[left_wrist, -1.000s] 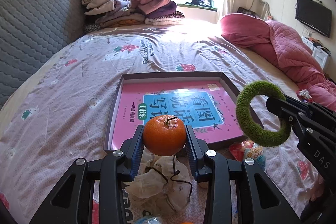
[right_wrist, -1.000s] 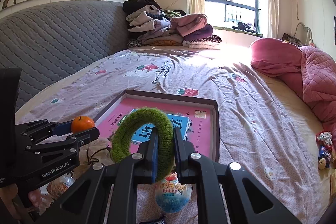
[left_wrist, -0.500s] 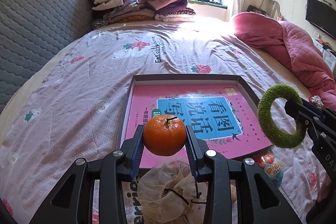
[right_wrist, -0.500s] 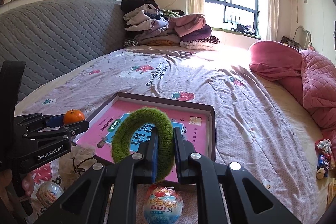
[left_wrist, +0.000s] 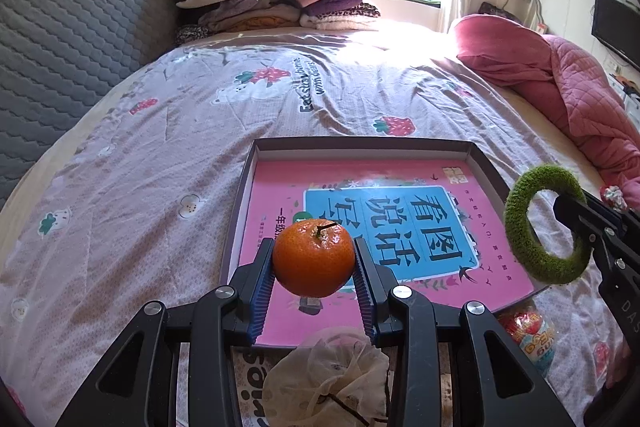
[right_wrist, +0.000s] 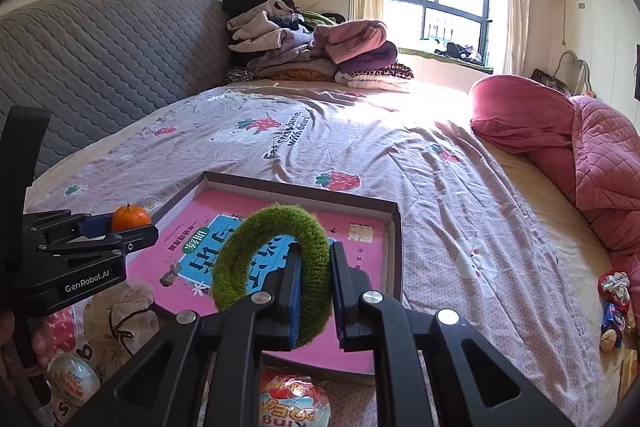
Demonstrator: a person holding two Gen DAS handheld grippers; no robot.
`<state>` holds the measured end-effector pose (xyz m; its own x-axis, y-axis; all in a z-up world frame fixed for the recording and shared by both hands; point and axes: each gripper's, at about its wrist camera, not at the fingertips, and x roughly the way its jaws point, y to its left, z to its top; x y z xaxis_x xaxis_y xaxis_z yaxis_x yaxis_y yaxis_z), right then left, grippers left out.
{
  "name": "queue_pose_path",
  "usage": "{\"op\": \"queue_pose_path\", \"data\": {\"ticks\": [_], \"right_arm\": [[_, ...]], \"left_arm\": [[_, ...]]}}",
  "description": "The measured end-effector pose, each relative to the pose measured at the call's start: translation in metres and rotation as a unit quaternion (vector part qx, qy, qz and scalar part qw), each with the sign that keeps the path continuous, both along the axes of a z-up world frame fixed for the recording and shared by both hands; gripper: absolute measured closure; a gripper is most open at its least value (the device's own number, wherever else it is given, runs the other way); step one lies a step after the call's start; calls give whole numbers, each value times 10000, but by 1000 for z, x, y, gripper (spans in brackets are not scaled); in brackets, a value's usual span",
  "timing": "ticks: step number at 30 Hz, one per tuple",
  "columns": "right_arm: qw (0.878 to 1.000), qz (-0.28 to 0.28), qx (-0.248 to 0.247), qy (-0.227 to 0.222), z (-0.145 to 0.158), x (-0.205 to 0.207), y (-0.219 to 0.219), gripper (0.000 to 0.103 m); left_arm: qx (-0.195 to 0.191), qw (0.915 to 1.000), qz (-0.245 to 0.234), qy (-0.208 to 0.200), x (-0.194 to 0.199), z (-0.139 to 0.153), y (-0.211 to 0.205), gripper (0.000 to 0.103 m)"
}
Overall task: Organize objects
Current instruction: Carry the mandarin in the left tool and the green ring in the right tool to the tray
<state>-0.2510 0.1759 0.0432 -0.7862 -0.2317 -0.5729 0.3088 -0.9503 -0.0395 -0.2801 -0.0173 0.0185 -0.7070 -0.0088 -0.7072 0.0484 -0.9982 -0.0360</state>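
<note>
Tray placement is what the coming move turns on: the shallow dark-rimmed tray (left_wrist: 362, 143) lined with a pink book lies on the bed, directly ahead of and below both grippers. The small round orange mandarin (left_wrist: 314, 258) is clamped in the left gripper (left_wrist: 314, 269) jaws above the tray's near left corner; the fuzzy green ring (right_wrist: 272, 269) is pinched upright by the right gripper (right_wrist: 314, 291) over the near edge, so both appear equally near.

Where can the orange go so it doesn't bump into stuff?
The pink book inside the tray is bare. So is the bedspread between tray and headboard. It's crowded at the tray's near edge: mesh bag, toy eggs.
</note>
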Motion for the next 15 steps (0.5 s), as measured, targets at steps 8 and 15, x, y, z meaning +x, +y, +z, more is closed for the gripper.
{"op": "queue_pose_path", "data": {"ticks": [8, 15], "right_arm": [[9999, -65, 75, -85, -8, -10, 2, 89], [9997, -111, 85, -197, -17, -20, 4, 89]], "left_arm": [[-11, 9998, 20, -182, -13, -9, 1, 65], [-25, 9996, 34, -280, -21, -14, 3, 65]]}}
